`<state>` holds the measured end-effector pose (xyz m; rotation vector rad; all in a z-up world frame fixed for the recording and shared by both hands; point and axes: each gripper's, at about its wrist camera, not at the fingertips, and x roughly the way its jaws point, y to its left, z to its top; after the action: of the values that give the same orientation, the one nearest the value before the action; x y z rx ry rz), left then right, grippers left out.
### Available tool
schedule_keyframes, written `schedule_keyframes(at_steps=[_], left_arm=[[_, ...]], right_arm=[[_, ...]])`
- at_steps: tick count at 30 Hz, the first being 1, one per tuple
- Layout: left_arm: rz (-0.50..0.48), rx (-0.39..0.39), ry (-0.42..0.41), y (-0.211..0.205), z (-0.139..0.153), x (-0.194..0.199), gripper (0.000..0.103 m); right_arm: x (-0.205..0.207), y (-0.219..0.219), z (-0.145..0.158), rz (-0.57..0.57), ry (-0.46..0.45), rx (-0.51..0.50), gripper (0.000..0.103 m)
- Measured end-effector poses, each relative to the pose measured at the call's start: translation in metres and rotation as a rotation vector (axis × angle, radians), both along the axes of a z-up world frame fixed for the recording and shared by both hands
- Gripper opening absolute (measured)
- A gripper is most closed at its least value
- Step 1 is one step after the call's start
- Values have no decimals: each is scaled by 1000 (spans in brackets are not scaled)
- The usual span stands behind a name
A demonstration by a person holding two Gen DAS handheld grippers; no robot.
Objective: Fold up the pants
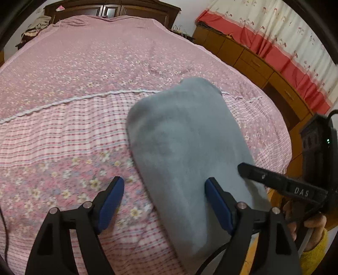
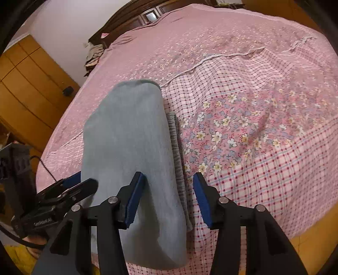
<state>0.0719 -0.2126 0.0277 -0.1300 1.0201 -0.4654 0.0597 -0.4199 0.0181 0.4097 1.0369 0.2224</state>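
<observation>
- One pair of grey-blue pants (image 1: 186,148), folded into a long bundle, lay on the bed (image 1: 74,69).
- One bed stood under it, spread with one pink flowered cover.
- Two grippers were at the bundle's near end: the left gripper (image 1: 164,198) and the right gripper (image 2: 169,196), each with two blue-padded jaws, four in all.
- One red-banded curtain (image 1: 274,42) hung beyond the bed.
- One dark wooden headboard (image 1: 109,10) stood at the bed's far end.

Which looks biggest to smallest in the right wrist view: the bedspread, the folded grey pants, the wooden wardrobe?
1. bedspread, filling most of the picture.
2. pants, though they lie near the camera.
3. wardrobe, only partly in view.
</observation>
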Motion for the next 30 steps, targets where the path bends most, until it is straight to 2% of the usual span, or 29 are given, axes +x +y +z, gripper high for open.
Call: schedule_keyframes(at_steps=[5, 12, 13, 21, 26, 30], left_arm=[[-3, -15, 2, -9, -5, 4, 83], [-25, -18, 5, -17, -5, 5, 79], [-34, -21, 4, -17, -4, 4, 75], [-40, -10, -4, -26, -1, 1, 73], [-42, -9, -5, -25, -2, 1, 73], [-43, -6, -7, -26, -1, 1, 73]], right_arm=[[9, 1, -11, 41, 14, 71, 54], [12, 15, -12, 35, 2, 42, 57], [12, 16, -12, 33, 0, 39, 56], [0, 39, 1, 17, -56, -63, 45], [-3, 42, 4, -11, -68, -67, 38], [-4, 40, 5, -16, -73, -67, 37]])
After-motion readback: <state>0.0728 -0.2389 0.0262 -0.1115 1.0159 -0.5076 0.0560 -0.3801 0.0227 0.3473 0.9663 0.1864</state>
